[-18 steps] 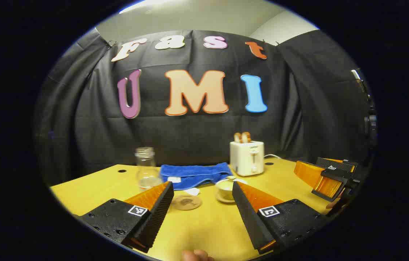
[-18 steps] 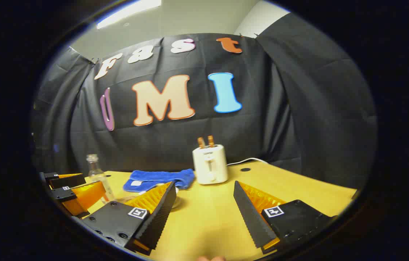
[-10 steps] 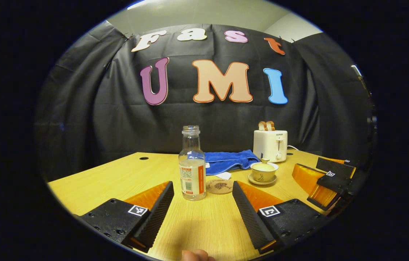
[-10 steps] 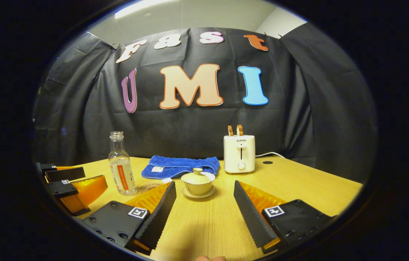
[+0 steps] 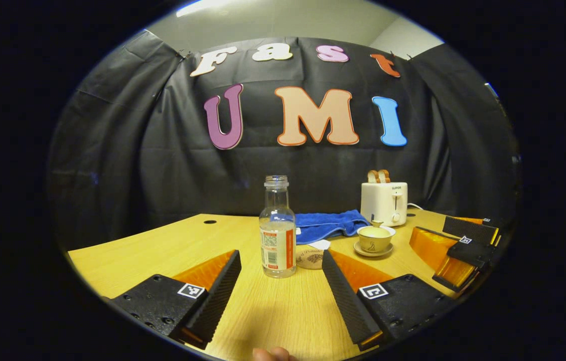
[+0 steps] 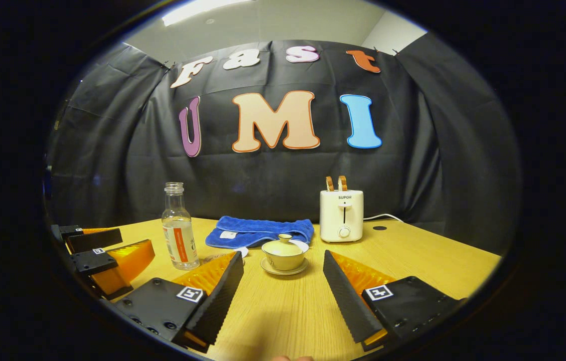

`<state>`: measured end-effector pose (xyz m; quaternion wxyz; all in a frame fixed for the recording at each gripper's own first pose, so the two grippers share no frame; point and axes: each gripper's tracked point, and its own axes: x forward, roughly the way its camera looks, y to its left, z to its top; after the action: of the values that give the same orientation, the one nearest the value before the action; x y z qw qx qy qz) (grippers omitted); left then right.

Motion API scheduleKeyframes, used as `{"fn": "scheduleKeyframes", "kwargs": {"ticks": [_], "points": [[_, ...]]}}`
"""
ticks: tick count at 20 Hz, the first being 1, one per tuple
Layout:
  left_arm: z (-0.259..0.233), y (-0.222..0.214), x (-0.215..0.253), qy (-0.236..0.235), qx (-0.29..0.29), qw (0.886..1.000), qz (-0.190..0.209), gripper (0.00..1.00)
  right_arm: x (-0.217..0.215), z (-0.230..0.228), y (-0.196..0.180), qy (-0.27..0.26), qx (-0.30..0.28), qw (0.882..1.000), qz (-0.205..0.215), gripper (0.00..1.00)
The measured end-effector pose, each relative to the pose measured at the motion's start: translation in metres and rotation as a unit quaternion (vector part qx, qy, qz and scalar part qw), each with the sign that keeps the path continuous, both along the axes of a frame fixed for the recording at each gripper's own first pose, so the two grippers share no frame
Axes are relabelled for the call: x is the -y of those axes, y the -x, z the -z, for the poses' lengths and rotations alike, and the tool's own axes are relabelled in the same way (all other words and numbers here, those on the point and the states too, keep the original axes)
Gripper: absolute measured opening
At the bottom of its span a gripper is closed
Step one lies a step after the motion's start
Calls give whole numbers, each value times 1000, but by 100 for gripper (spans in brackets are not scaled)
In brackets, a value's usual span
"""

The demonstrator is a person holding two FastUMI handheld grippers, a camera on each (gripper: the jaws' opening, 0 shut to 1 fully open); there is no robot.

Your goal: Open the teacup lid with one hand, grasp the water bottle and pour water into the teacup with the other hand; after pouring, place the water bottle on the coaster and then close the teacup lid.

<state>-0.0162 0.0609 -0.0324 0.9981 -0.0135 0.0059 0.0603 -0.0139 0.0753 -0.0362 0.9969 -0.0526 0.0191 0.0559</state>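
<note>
Both grippers spread wide, holding nothing. Left gripper point(image 5: 279, 281) faces the water bottle point(image 5: 277, 228), upright on the table point(image 5: 152, 250), capless, short of the fingers. Coaster point(image 5: 309, 258) sits just right of the water bottle, teacup point(image 6: 284, 253) with lid point(image 6: 284, 239) on farther right. Right gripper point(image 6: 280, 283) faces the teacup. Blue towel point(image 6: 258, 230) and toaster point(image 6: 341, 214) behind the teacup.

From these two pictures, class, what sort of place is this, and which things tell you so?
Most likely a staged recording booth dressed as a kitchen corner, not a real home: black cloth wall behind a wooden table, with a toaster, a lidded teacup, a water bottle and a blue towel set out.
</note>
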Motion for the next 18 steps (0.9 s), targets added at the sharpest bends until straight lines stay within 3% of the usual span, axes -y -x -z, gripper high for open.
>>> {"fn": "scheduleKeyframes", "kwargs": {"ticks": [3,18], "points": [[1,-1,-2,1,1,1000,-4,95,0,-1,0,0,0,1000,0,100],[1,-1,0,0,0,1000,-3,95,0,0,1,1,0,1000,1,97]]}}
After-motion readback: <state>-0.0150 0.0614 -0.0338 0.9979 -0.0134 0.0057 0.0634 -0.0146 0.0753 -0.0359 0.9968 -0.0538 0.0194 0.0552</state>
